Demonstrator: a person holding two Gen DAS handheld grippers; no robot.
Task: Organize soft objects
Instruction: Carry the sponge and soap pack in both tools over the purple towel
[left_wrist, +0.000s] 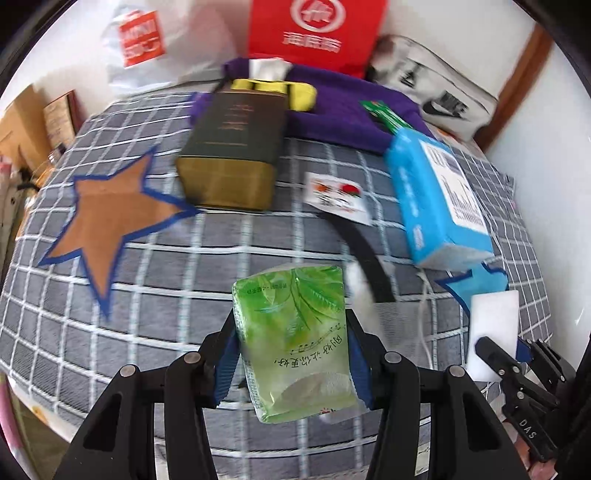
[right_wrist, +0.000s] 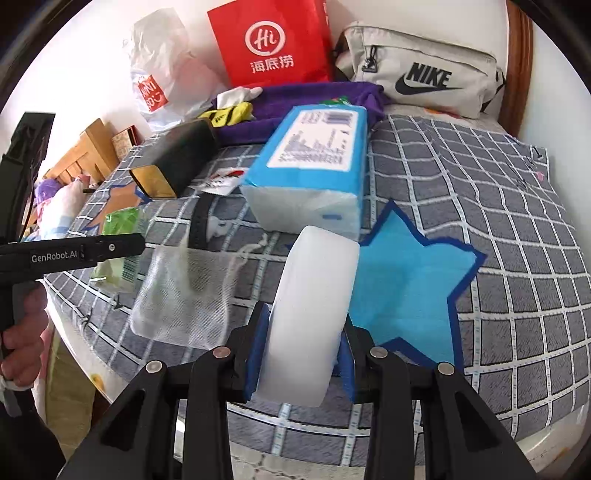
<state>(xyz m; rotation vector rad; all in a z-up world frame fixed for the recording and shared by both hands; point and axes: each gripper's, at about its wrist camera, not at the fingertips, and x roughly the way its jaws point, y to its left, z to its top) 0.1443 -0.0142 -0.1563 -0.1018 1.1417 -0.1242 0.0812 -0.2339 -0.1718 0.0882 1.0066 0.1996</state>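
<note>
Nearest, the left gripper (left_wrist: 291, 362) is clamping a green tissue packet (left_wrist: 295, 339) between its blue pads, lifted above the grey checked bedspread (left_wrist: 166, 295), probably for carrying to a marker. The right gripper (right_wrist: 301, 354) is pinching a white sponge block (right_wrist: 314, 306) on edge, jaws partly closed against its sides, just beside a blue star patch (right_wrist: 410, 291) that likely marks its spot. A sheer mesh pouch (right_wrist: 184, 295) is lying near it. Farther on, a brown star patch (left_wrist: 110, 214), a dark box (left_wrist: 232, 147) and a blue tissue pack (right_wrist: 314, 166) are resting on the bedspread. Bags are leaning at the back.
</note>
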